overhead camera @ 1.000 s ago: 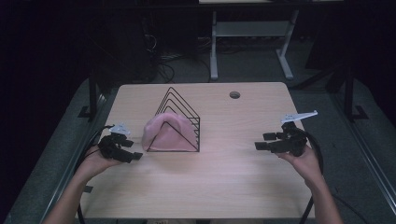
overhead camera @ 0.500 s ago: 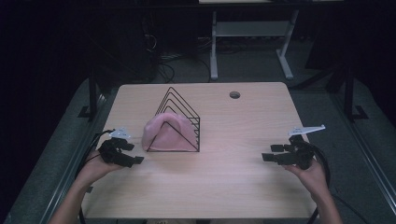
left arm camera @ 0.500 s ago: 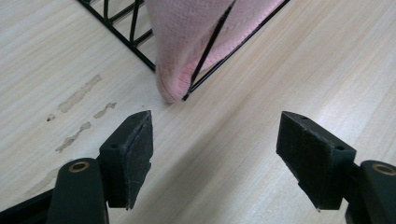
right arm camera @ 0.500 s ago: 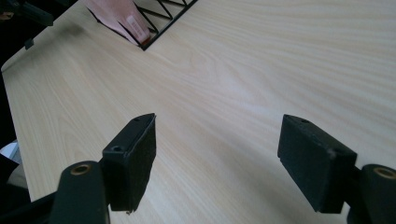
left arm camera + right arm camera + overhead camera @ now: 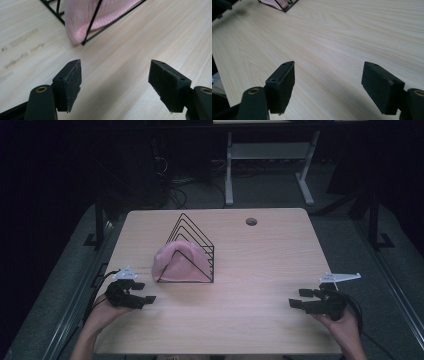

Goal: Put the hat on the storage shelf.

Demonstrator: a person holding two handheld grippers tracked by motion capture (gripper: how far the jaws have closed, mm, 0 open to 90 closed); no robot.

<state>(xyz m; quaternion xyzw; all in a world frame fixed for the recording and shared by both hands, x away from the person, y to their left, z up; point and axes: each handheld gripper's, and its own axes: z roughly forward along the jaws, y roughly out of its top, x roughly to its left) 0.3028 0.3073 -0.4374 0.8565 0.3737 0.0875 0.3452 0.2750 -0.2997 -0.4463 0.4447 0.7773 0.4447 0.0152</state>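
The pink knitted cloth (image 5: 177, 264) lies inside the black wire rack (image 5: 192, 247), which stands left of centre on the worktop (image 5: 260, 270). The cloth is draped over or between the triangular wires; which slot it occupies cannot be determined. In the left gripper view its lower edge (image 5: 82, 27) bulges past the front corner of the rack (image 5: 93, 21) and touches the worktop.

Progress: judging by the layout, the cloth is seated in the rack and neither claw is in contact with it. Whether this is the completed placement or the state ahead of removal cannot be told. If removal is intended, all of the work remains.

Left claw (image 5: 142, 299): held low over the near left part of the worktop, near the rack's front left corner and apart from it. It points toward the right. Its jaws stand wide apart with nothing between them.

Right claw (image 5: 299, 301): held low over the near right edge of the worktop, well apart from the rack. It points left, across the bare wood. Its jaws are likewise spread wide and empty.

Both hands grip from below, forearms entering from the near edge.
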